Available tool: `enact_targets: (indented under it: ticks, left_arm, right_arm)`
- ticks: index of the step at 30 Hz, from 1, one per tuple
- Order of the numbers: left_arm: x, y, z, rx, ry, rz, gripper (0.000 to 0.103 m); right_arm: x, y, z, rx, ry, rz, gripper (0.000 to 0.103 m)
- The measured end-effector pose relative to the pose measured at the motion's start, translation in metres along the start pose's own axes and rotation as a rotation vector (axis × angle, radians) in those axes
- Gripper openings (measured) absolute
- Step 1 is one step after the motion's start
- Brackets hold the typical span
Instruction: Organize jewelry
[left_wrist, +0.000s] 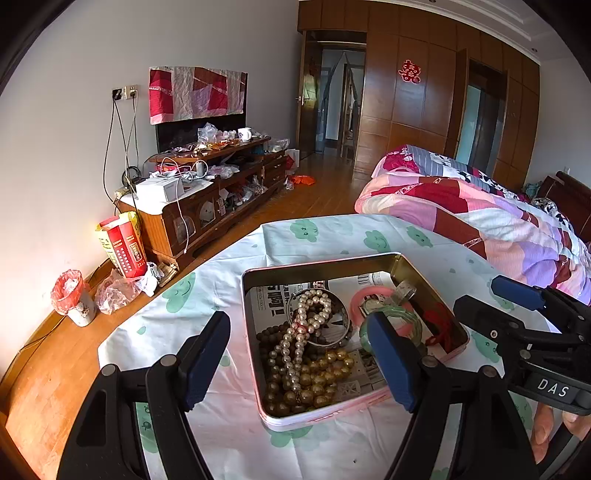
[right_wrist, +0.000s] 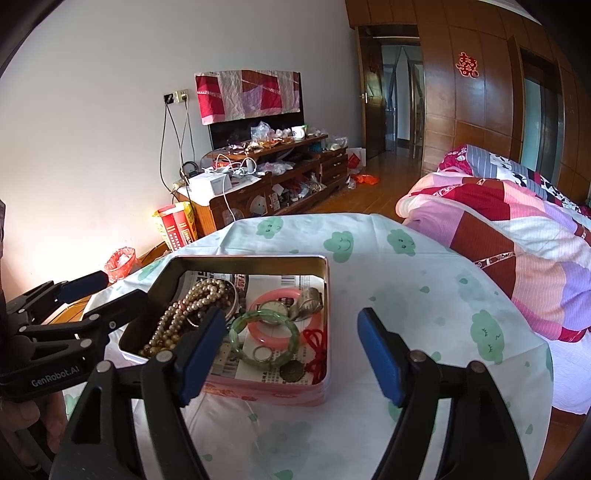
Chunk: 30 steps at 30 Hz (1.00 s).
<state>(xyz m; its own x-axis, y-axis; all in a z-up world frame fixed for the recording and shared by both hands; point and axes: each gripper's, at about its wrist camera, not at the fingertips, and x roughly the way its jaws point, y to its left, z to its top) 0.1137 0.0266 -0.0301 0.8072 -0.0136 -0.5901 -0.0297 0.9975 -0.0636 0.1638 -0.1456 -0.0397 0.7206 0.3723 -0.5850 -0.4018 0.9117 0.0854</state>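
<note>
A pink tin box (left_wrist: 255, 369) lies open on the cloud-print tablecloth (left_wrist: 332, 236). Inside are a white pearl strand (left_wrist: 303, 332), gold beads (left_wrist: 317, 384), a silver bangle (left_wrist: 345, 321), a pink bangle (right_wrist: 273, 295), a green jade bangle (right_wrist: 236, 332), a watch (right_wrist: 273, 306) and a red knotted cord (right_wrist: 317, 350). My left gripper (left_wrist: 297, 360) hovers open over the tin's near side, nothing between its pads. My right gripper (right_wrist: 291, 356) stands open with its left finger over the tin's near edge and its right finger over bare cloth. Each gripper shows at the other view's edge.
A bed with a patchwork quilt (left_wrist: 480, 206) lies to the right of the table. A cluttered TV cabinet (left_wrist: 207, 192) and a small bin with a red bag (left_wrist: 74, 299) stand along the left wall. A doorway (left_wrist: 332, 96) opens at the back. Bare cloth lies right of the tin.
</note>
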Motion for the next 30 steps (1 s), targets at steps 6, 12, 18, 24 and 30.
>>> enact_targets:
  ticks: [6,12,18,24,30]
  left_arm:
    - [-0.0002,-0.0002,-0.0001,0.002,0.000,0.000,0.077]
    - [0.0011,-0.0010,-0.0004,0.007,0.005,0.000,0.077]
    - [0.0028,-0.0013,0.0010,0.010,0.019,0.006,0.077]
    - [0.0013,-0.0007,0.0026,0.005,0.011,0.022,0.077]
    - [0.0022,-0.0036,0.0022,0.025,0.015,0.040,0.078]
  right_arm:
    - [-0.0003,0.0003,0.0006,-0.001,-0.002,0.000,0.078]
    - [-0.0003,0.0002,0.0004,-0.001,-0.002,0.001,0.078]
    - [-0.0014,0.0016,0.0036,0.002,-0.011,-0.001,0.078]
    - [-0.0035,0.0017,0.0064,0.003,-0.026,0.000,0.078]
    - [-0.0044,-0.0002,0.0060,0.003,-0.031,0.002,0.078]
